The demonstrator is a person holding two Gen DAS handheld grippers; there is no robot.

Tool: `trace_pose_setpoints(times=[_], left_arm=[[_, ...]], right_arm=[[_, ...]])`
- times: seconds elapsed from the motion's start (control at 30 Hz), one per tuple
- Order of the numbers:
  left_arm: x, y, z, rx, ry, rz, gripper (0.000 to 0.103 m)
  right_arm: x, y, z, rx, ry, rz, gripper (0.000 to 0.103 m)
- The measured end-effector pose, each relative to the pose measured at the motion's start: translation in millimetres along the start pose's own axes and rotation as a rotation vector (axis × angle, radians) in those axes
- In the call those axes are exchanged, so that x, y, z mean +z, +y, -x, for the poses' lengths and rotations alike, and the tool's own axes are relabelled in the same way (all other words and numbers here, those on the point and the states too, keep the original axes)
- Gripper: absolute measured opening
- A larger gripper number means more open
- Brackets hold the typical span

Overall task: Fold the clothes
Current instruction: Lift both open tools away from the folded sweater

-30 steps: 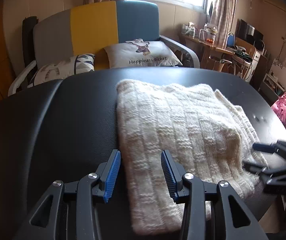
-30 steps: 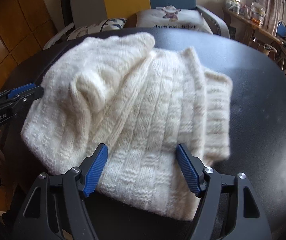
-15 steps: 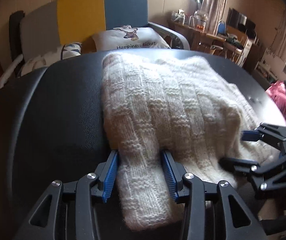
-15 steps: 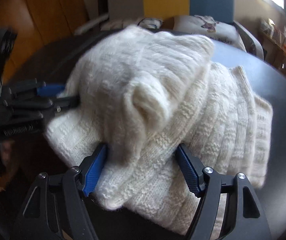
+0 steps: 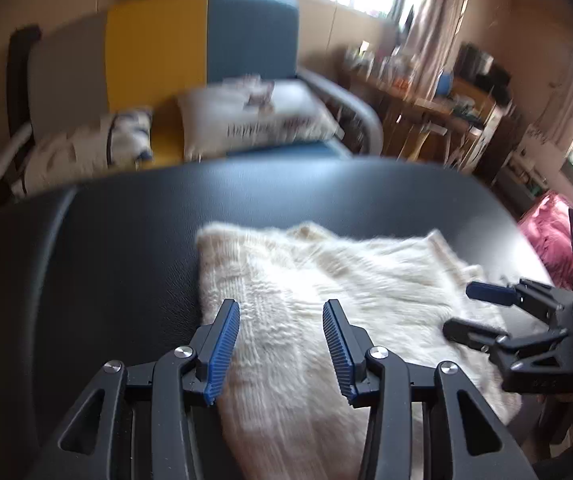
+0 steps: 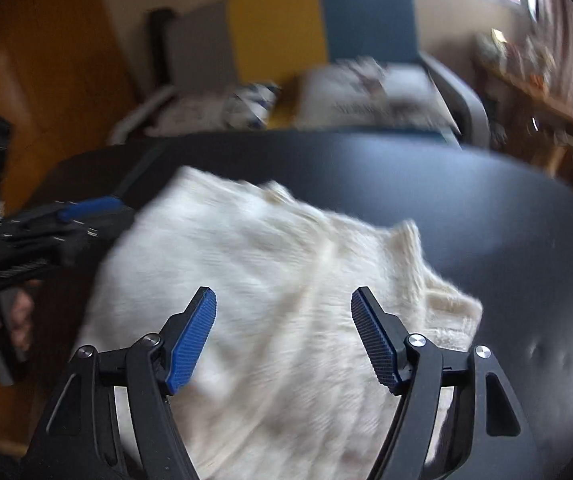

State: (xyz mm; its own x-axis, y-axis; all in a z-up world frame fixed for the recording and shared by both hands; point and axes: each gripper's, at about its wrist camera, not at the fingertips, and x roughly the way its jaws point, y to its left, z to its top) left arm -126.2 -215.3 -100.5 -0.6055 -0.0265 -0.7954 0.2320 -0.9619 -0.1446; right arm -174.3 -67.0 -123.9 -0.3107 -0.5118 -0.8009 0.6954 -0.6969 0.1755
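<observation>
Both tongs are hanging apart over a folded cream knitted sweater on a black padded table.

The left tongs (image 5: 281,346) are standing with their blue pads apart, gripping nothing, and the cream knitted sweater (image 5: 326,300) is lying just under and ahead of them. The right tongs (image 6: 284,340) are also gaping wide, with the sweater (image 6: 270,280) lying below and between their pads. The black padded table (image 5: 106,260) is spreading around the sweater. Beyond the table's far edge, a grey, yellow and blue armchair (image 5: 158,52) is carrying a white printed cushion (image 5: 254,116).
</observation>
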Motion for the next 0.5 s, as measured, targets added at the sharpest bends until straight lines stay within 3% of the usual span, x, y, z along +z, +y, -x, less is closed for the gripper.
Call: trace_pose_setpoints(times=[0.07,0.17,0.33,0.4,0.47,0.5], left_arm=[[-3.5,-4.5,-22.9,0.035,0.055,-0.059,0.044],[-0.2,-7.0,-14.3,0.002,0.028,-0.099,0.044],[22.4,13.5,-5.6,-0.007,-0.025,-0.015,0.044],[29.7,21.1,-9.3,0.015,-0.032,0.013,0.044],[32.9,28.0,-18.7,0.034,-0.004,0.037,0.044],[34.1,28.0,-32.5,0.036,0.052,0.03,0.044]], right_arm=[[-4.3,-14.5,-18.9,0.057,0.032,-0.056,0.073],[-4.5,-27.6,-14.6,0.126,0.02,-0.109,0.073],[28.7,-26.0,7.4,0.088,-0.063,-0.029,0.073],[40.3,-27.8,-0.8,0.096,-0.052,-0.021,0.073],[51.4,-30.1,-12.5,0.104,-0.031,-0.016,0.074],[57.0,-31.2,-18.4,0.108,-0.02,-0.014,0.075]])
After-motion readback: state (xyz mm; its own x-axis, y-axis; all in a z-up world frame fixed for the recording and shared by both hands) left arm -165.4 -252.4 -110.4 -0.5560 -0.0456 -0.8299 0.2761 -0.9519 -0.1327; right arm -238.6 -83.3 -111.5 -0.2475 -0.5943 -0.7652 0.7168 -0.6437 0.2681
